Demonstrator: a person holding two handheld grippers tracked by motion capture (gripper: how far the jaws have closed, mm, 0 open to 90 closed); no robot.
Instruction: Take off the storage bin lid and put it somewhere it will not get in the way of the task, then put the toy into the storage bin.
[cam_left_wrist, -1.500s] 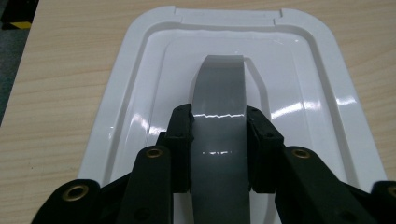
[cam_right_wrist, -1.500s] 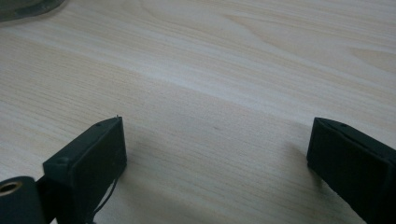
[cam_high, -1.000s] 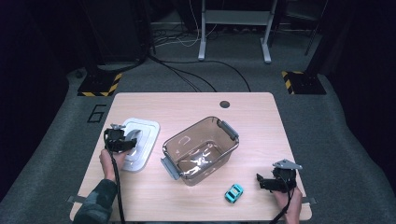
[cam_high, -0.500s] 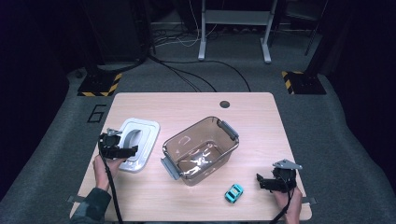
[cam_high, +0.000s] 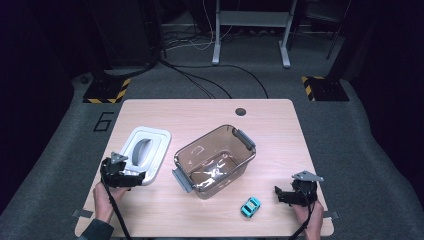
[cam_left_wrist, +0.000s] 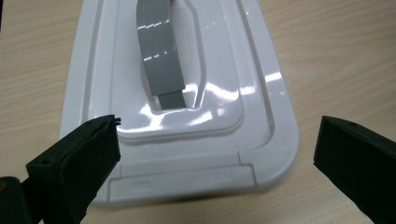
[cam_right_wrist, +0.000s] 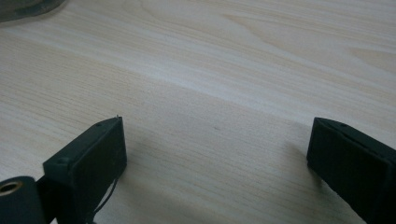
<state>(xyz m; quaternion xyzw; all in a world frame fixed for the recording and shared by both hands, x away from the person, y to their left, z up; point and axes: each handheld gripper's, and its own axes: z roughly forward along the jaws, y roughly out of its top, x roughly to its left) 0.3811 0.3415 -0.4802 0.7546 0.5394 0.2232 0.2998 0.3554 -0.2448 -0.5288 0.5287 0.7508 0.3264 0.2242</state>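
White lid (cam_left_wrist: 187, 93) just beyond left gripper (cam_left_wrist: 217, 144)

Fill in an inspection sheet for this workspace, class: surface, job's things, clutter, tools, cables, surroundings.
Surface: wooden table, round hole near far edge.
Job's things: white lid with grey handle, flat on the table; clear bin open beside it.
Clutter: small teal toy car near the front edge.
Tools: left tool open at the lid's near end; right tool open over bare wood.
Cables: one trails from each tool; more on the floor.
Surroundings: grey carpet, hazard-striped stand feet.
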